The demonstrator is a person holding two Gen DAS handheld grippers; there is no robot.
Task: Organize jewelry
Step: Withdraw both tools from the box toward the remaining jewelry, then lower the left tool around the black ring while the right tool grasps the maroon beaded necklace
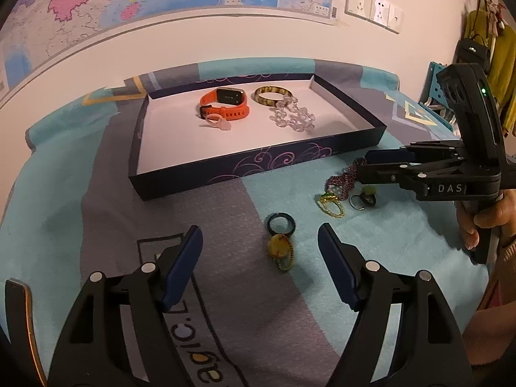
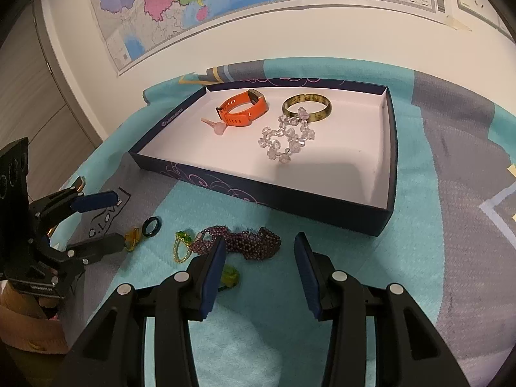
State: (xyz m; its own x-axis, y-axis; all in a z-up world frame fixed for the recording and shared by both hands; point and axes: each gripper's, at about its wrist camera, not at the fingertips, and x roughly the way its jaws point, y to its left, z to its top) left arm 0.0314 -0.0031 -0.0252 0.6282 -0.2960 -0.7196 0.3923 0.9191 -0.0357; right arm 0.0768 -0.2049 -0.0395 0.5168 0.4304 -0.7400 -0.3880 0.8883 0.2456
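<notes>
Fingers [image 1: 200,238] astride dark ring [image 1: 281,223]

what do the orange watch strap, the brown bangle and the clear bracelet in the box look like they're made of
Orange watch strap: probably silicone or rubber; matte, flexible, punched holes.
Brown bangle: glossy, mottled yellow-brown; perhaps resin, horn or stone, it's unclear.
Clear bracelet: faceted see-through beads that catch light; glass, crystal or acrylic.

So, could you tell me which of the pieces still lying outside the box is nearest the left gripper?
The dark ring with the yellow pendant, straight ahead between the open fingers of the left gripper; the purple bead bracelet and gold chain lie further right.
</notes>
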